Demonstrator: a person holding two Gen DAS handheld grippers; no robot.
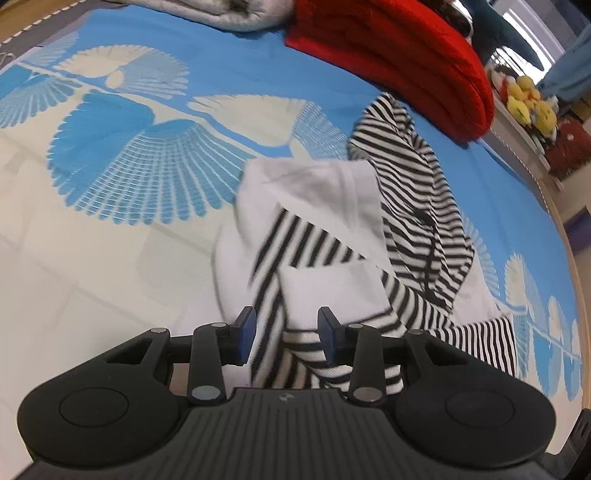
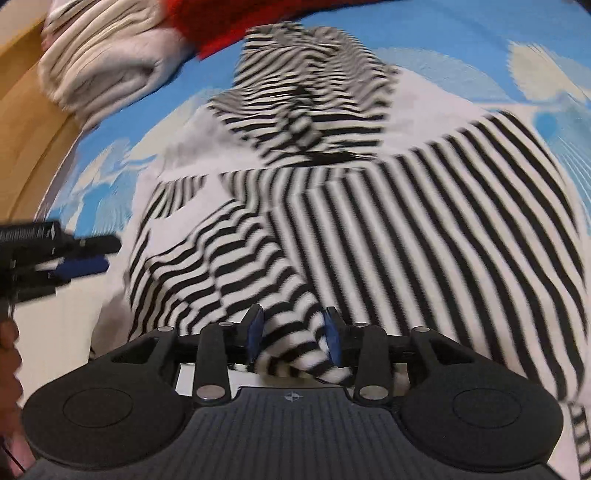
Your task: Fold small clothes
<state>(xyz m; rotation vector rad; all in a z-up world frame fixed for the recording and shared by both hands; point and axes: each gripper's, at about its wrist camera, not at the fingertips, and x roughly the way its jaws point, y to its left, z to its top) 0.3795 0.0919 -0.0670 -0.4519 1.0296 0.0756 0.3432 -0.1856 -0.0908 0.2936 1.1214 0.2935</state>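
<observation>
- Left claw (image 1: 287,334) sits at the bottom centre of its own view, jaws part open, with a striped edge of the garment lying between the blue pads (image 1: 245,334); cloth fills only part of the gap, so I read it as not clamped.
- Right claw (image 2: 293,341) is likewise low in its view, jaws part open, with a bunched striped fold between them; that fold comes close to both pads, and the blur keeps me from telling whether they press on it.
- In the right wrist view the left claw also shows at the left edge, with part of a hand (image 2: 8,356) below it.
- Task's thing: a black-and-white striped garment (image 1: 417,206) with white panels lies crumpled on the bed cover (image 1: 122,155), blue and cream with a fan pattern. It fills the centre and right of the left view and most of the right view.
- Done so far, as I judge it: little on this piece. It is twisted and heaped, with no flat panel or clean fold line visible.
- At the top of the left view a red folded item (image 1: 391,55) and a pale folded item (image 1: 236,14) lie on the bed; they may be finished pieces, though that is a guess.
- Left to do: spread the striped garment flat, smooth it, then fold it and set it aside.
</observation>
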